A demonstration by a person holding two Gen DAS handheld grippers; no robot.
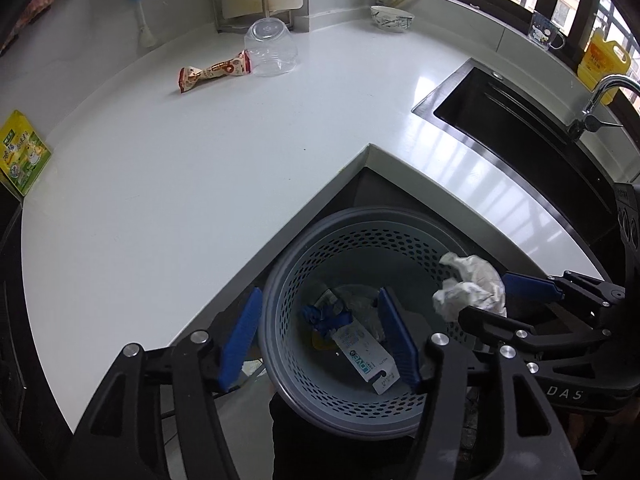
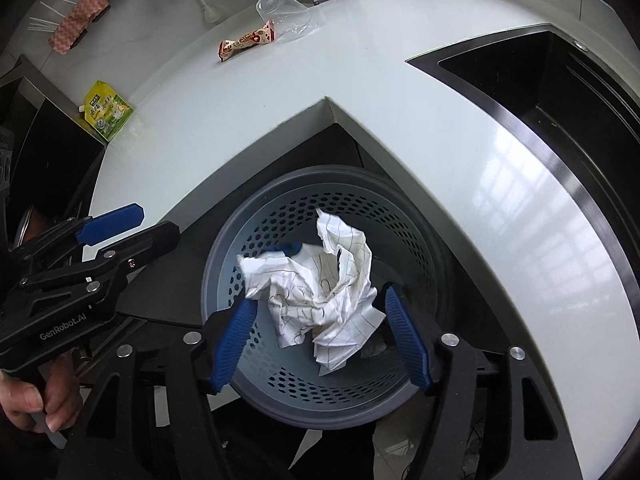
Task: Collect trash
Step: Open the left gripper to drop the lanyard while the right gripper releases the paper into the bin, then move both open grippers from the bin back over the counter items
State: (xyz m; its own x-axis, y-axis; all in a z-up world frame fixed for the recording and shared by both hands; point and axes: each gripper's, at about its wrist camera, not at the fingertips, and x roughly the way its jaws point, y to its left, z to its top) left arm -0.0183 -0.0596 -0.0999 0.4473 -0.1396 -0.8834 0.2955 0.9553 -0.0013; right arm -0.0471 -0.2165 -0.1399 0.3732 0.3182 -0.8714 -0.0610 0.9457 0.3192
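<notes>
A grey perforated trash basket (image 1: 280, 300) (image 2: 224, 248) stands below the inner corner of the white counter. It holds a white box with blue print (image 1: 366, 354) and a blue scrap (image 1: 324, 316). My right gripper (image 2: 316, 310) (image 1: 480, 296) is over the basket with its fingers wide apart; a crumpled lined paper (image 2: 320, 292) (image 1: 472, 286) lies between them, and contact is unclear. My left gripper (image 1: 318, 332) (image 2: 156, 220) is open and empty above the basket's left side. A red-and-cream snack wrapper (image 1: 214, 72) (image 2: 246, 44) lies far back on the counter.
A clear plastic cup (image 1: 272, 48) (image 2: 286, 14) lies tipped beside the wrapper. A yellow-green packet (image 1: 22, 154) (image 2: 106, 114) sits at the counter's left edge. A black sink (image 1: 516, 128) (image 2: 560, 92) with a faucet (image 1: 600, 96) is on the right. A bowl (image 1: 392, 18) stands at the back.
</notes>
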